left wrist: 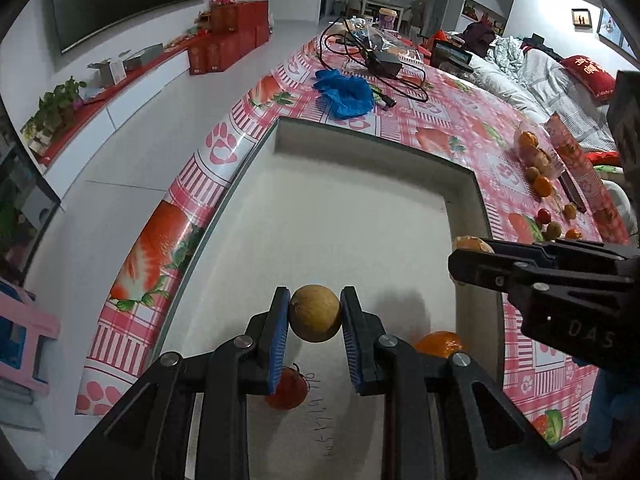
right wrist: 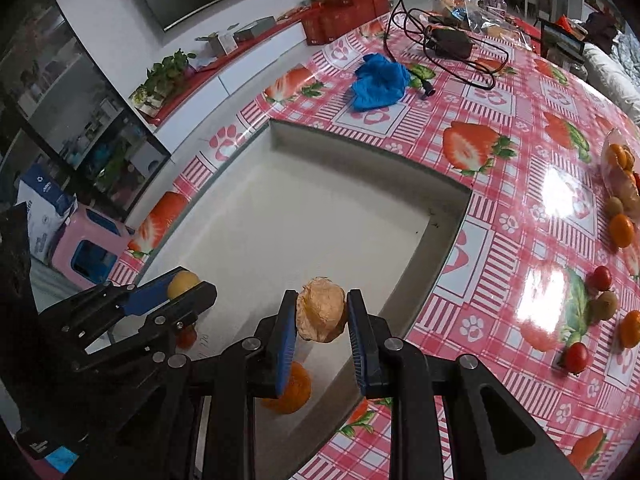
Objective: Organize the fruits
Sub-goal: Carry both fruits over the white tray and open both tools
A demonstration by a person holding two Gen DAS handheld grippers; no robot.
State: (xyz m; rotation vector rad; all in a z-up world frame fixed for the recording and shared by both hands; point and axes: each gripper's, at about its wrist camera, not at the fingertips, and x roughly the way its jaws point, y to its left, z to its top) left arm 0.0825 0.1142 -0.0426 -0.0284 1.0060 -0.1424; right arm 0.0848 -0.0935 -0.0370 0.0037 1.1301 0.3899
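Note:
My left gripper (left wrist: 315, 312) is shut on a round yellow-brown fruit (left wrist: 315, 313) above the white tray (left wrist: 360, 208). Under it in the tray lie a red tomato (left wrist: 289, 390) and an orange (left wrist: 439, 343). My right gripper (right wrist: 321, 310) is shut on a pale peeled orange (right wrist: 321, 309) over the tray's (right wrist: 320, 200) near right part. The orange (right wrist: 290, 392) lies below its left finger. In the right wrist view the left gripper (right wrist: 182, 288) holds its yellow fruit (right wrist: 183, 282) at the lower left. The right gripper (left wrist: 460, 258) enters the left wrist view from the right.
Loose fruits (right wrist: 608, 300) lie on the strawberry-print tablecloth (right wrist: 500, 184) right of the tray: oranges, kiwis, small tomatoes, and a clear bag of fruit (right wrist: 622, 172). A blue cloth (left wrist: 346, 92), a black adapter with cables (left wrist: 384, 62) and clutter sit at the far end.

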